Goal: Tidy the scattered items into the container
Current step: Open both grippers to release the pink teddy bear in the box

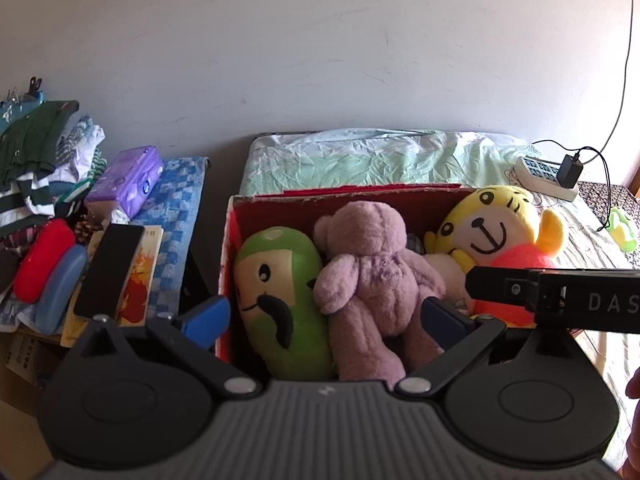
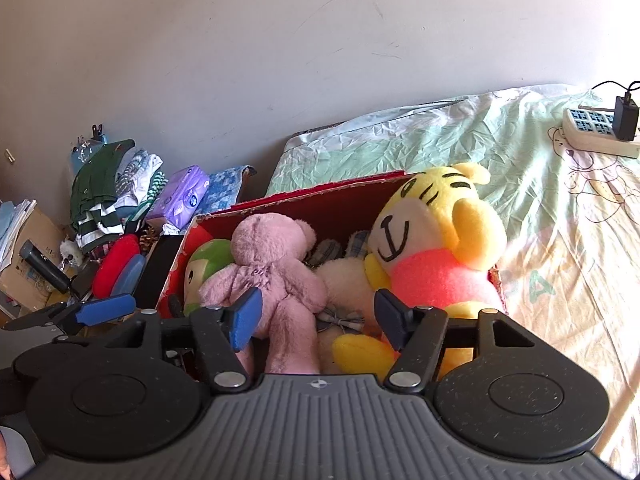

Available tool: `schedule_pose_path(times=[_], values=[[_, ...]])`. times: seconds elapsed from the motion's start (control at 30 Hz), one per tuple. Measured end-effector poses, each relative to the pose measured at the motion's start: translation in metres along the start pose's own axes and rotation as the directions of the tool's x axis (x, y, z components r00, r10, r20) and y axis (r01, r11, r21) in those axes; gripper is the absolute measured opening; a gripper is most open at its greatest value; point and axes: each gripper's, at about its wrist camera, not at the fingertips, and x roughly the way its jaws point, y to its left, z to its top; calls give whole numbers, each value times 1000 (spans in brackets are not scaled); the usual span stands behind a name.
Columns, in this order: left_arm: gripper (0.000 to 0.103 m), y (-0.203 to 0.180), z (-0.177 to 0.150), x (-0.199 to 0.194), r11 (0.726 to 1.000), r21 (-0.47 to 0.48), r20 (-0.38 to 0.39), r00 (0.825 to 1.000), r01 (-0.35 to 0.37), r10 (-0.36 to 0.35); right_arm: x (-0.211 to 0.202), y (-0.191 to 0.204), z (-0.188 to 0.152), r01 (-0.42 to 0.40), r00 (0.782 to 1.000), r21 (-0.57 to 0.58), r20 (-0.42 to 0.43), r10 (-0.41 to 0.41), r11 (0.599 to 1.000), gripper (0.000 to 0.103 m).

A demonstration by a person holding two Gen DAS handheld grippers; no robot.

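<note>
Toys fill the red cardboard box on the bed: a green plush, a pink teddy bear lying face down, a cream plush half buried beneath it, and a yellow tiger plush propped against the right end, its head standing above the rim. That makes 4 toys inside, so the tidying looks close to finished.

Both tools hover just in front of the box. The left hand-held gripper is spread wide and holds nothing; the right hand-held gripper is likewise released and empty.

As for what is left, a small green and yellow item lies on the sheet well apart from the box, past the power strip; it may be a last stray, though it is too small to tell. The clothes pile and purple tissue pack on the side surface seem outside the job.
</note>
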Motion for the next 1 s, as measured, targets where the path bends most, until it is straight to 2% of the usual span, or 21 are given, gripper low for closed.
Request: schedule_pose_path(times=[0.13,0.27,0.43,0.57,0.77,0.87,1.0], values=[[101,-2,4,0,997,-7,-15,996,-83,83,-5,2,3,35,999,-23,-3,-35,999,69],[101,-2,4,-3,994,-30,-33,994,-107,106,-9,5,1,69,997,-44,-11,-70,997,78],[101,-5,3,-6,985,-34,-51,985,-167,165,-9,10,-3,90,995,-66,-43,-93,994,85],[101,-7,1,-8,983,-42,-64,982,-181,178,-15,17,-6,105,993,-81,-36,-108,991,90],[101,-3,-1,-11,977,-96,-102,978,-190,180,-27,24,-8,165,986,-140,41,-160,976,97],[101,-3,-5,-16,979,-108,-94,982,-174,164,-26,21,-5,140,990,-143,10,-140,980,97],[101,-10,-6,-20,967,-121,-94,973,-223,212,-24,14,1,107,993,-76,-44,-110,991,95]])
